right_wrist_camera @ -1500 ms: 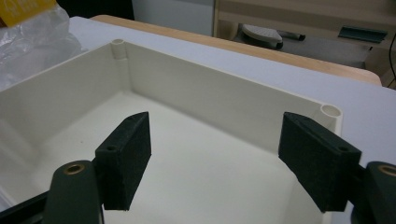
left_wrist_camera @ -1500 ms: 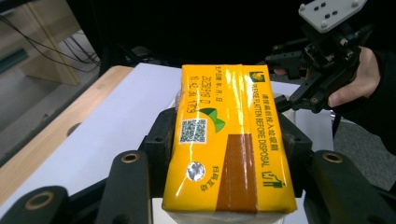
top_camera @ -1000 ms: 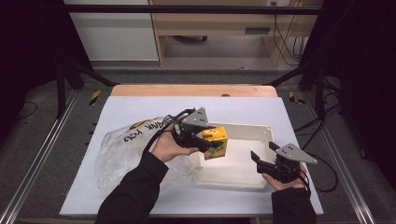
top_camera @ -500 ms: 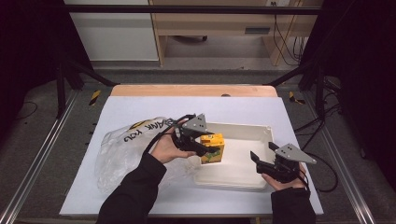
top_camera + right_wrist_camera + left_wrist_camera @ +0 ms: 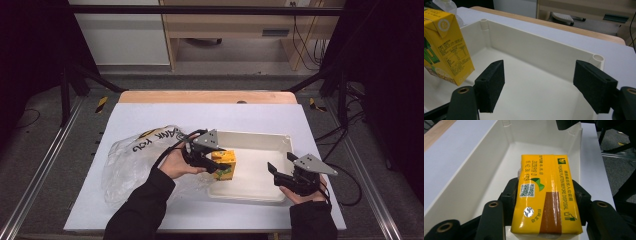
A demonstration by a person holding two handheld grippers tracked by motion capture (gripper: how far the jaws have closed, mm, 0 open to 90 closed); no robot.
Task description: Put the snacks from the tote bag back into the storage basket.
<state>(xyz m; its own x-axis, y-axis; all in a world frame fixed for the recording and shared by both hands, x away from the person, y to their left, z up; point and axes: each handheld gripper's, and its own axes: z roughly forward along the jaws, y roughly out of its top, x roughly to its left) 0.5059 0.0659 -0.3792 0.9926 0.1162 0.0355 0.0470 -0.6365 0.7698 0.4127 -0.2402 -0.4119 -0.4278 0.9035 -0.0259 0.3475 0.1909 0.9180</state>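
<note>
A yellow drink carton [image 5: 225, 166] hangs at the left end of the white tray [image 5: 260, 135], low between its walls. My left gripper [image 5: 214, 160] is shut on the carton, one jaw on each long side. In the left gripper view the carton [image 5: 544, 200] lies lengthwise between the jaws of that gripper [image 5: 545, 190], above the tray's floor [image 5: 506, 162]. My right gripper [image 5: 281, 163] stands open at the tray's right end, jaws pointing into it. Between the open pads of the right gripper [image 5: 541, 85] I see bare tray wall [image 5: 536, 52], and the carton [image 5: 446, 45] is off to the left.
A crumpled clear plastic bag [image 5: 135, 160] with black lettering lies on the white table mat [image 5: 200, 115] left of the tray, under the left forearm. A wooden table edge [image 5: 205, 96] runs along the back. Dark frame rails flank both sides.
The left gripper has come down with the carton, from above the tray's rim to low inside its left end. The right gripper has kept still.
</note>
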